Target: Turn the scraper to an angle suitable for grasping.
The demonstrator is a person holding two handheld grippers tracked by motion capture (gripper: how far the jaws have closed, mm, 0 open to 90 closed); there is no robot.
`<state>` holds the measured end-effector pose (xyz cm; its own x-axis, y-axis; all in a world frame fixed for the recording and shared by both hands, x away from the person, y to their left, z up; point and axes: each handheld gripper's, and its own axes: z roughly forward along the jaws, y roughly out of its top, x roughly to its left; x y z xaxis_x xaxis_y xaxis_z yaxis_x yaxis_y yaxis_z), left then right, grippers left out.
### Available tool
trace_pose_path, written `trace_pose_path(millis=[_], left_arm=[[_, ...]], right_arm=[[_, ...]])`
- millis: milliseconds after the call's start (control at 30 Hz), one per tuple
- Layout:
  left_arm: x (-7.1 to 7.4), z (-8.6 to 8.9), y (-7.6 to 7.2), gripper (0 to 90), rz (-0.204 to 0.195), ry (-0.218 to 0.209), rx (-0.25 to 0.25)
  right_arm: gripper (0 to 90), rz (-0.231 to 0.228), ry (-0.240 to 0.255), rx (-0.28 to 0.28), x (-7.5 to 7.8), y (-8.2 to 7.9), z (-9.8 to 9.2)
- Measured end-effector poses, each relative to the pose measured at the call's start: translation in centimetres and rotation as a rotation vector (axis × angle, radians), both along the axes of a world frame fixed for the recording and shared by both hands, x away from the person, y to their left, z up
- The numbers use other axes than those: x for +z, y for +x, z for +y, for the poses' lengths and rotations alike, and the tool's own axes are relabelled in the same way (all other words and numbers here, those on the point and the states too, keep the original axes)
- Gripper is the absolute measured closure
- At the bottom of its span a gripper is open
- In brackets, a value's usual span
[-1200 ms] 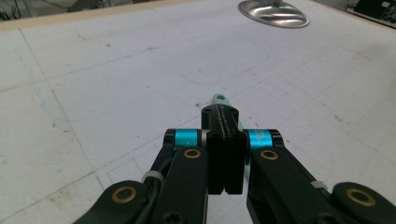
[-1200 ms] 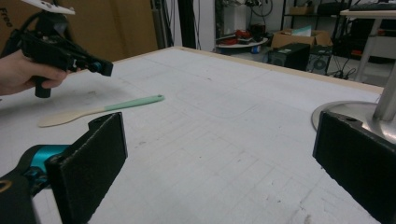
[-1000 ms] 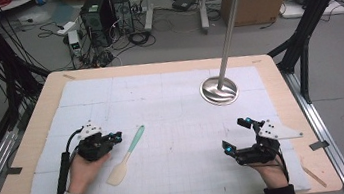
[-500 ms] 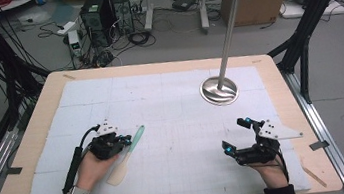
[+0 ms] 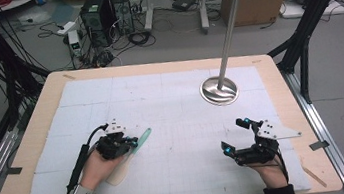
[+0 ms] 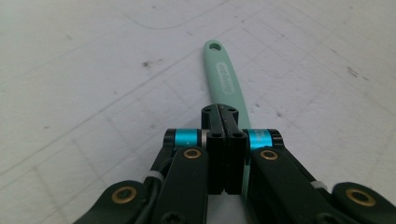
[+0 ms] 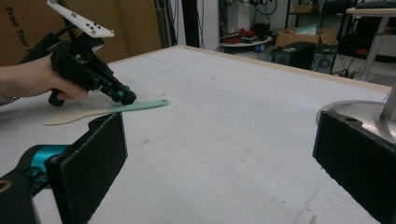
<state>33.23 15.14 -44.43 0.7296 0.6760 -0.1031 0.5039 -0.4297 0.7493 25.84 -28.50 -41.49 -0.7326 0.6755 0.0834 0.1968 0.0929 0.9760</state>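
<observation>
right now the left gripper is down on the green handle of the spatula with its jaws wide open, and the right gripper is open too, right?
Not quite. The left gripper is down on the spatula's green handle, but its jaws are shut, pressed together, as the left gripper view shows. The right gripper is indeed open.

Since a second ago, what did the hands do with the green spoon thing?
The left gripper slid to the right, over to the spatula, and now sits over its green handle with its jaws pressed together; a grip on it cannot be confirmed. The spatula itself lies where it did. The right gripper stayed put, jaws wide apart, and so did the metal stand on the table.
</observation>
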Motion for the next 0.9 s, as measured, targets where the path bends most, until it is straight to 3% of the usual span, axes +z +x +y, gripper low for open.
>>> trace_pose_path(millis=[100,233,367,567,600,733,767,800,867,900], left_arm=[[0.0,-1.0,-0.5,89.7,0.006,0.008,-0.046],[0.3,-1.5,-0.7,89.7,0.029,0.017,-0.058],[0.3,-2.3,-1.4,89.7,0.002,0.039,-0.125],[0.2,-2.8,-2.0,89.7,0.015,0.016,-0.202],[0.1,-2.9,-2.3,89.7,0.006,0.018,-0.240],[0.1,-2.9,-2.3,89.2,0.003,0.015,-0.242],[0.3,-2.9,-2.4,85.7,-0.022,0.030,-0.220],[0.3,-2.9,-2.4,83.8,-0.022,0.030,-0.220],[0.8,-2.6,-2.5,83.4,-0.030,0.005,-0.203],[1.4,-2.2,-2.7,83.1,-0.054,-0.012,-0.190]], right_arm=[[1.8,0.000,-0.001,0.003,0.0,0.0,0.1],[1.8,0.002,-0.001,0.003,0.0,0.0,0.0],[1.8,0.006,0.001,0.001,0.0,0.0,0.0],[1.8,0.003,-0.003,0.005,0.0,0.0,0.1],[1.8,0.008,-0.001,0.007,0.0,-0.1,0.1],[1.8,0.004,-0.006,0.017,0.1,0.0,0.4],[1.8,0.005,-0.006,0.020,0.1,0.0,0.4],[1.8,0.003,-0.007,0.023,0.1,-0.1,0.4],[1.8,0.008,-0.006,0.026,0.1,-0.1,0.4],[1.8,0.005,-0.006,0.025,0.1,0.0,0.4]])
